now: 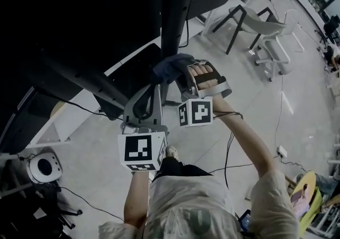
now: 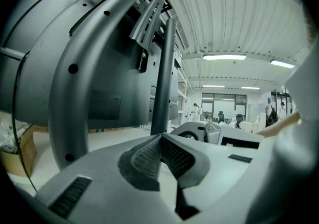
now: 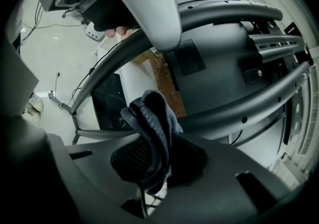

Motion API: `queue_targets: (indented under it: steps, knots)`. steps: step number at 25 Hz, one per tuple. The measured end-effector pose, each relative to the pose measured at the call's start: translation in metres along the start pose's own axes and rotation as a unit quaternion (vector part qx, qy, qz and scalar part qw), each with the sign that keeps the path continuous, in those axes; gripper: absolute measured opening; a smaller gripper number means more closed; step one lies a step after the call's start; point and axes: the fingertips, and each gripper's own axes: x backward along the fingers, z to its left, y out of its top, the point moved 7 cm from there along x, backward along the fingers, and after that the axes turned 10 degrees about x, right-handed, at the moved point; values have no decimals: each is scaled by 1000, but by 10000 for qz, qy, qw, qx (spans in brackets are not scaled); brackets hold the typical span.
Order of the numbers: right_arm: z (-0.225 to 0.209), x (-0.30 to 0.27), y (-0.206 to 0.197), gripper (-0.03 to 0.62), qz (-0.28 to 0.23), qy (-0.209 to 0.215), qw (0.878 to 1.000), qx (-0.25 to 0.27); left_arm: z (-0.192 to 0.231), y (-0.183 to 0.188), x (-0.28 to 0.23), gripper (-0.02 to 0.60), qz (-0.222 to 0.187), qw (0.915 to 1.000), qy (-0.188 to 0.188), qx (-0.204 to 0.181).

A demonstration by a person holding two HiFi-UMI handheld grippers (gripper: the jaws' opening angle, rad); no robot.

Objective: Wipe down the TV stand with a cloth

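The right gripper (image 3: 155,154) is found closed on the cloth (image 3: 149,121). A blue-grey bunch is pinched between the pads, with one fold standing proud of the tips and a tail hanging below them. The left gripper (image 2: 160,139) is found with its jaws brought together, pad to pad, and nothing is held between them. In the head view the cloth (image 1: 171,65) is seen just right of the post (image 1: 172,15) of the stand, at or against it; contact cannot be confirmed. The right gripper (image 1: 186,76) is placed right of the post and the left gripper (image 1: 144,106) on its near left, so the right is judged the nearer to the work. In the right gripper view a curved tube (image 3: 239,109) of the stand is noted directly beyond the cloth, its long axis running obliquely up and to the right, with the dark back of the TV (image 3: 214,63) above it. In the left gripper view the post (image 2: 163,78) is seen rising upright just beyond the closed tips and is not gripped. It is judged that the coming stroke should be drawn along the tube's length with the cloth leading. Open floor (image 1: 255,105) is recorded right of the post and a chair (image 1: 255,20) well apart beyond it. Left of the post, room is taken up by struts and the left gripper. The hanging tail is judged liable to snag on brackets.
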Motion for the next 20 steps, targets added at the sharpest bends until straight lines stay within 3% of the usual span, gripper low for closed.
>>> queue_targets:
  steps: [8, 20]
  knots:
    - [59, -20, 3, 57, -24, 509, 9987, -98, 10, -30, 6, 15, 81, 9998, 78, 182]
    - [133, -54, 2, 57, 7, 1045, 9945, -58, 25, -76, 11, 15, 592, 9974, 241, 320]
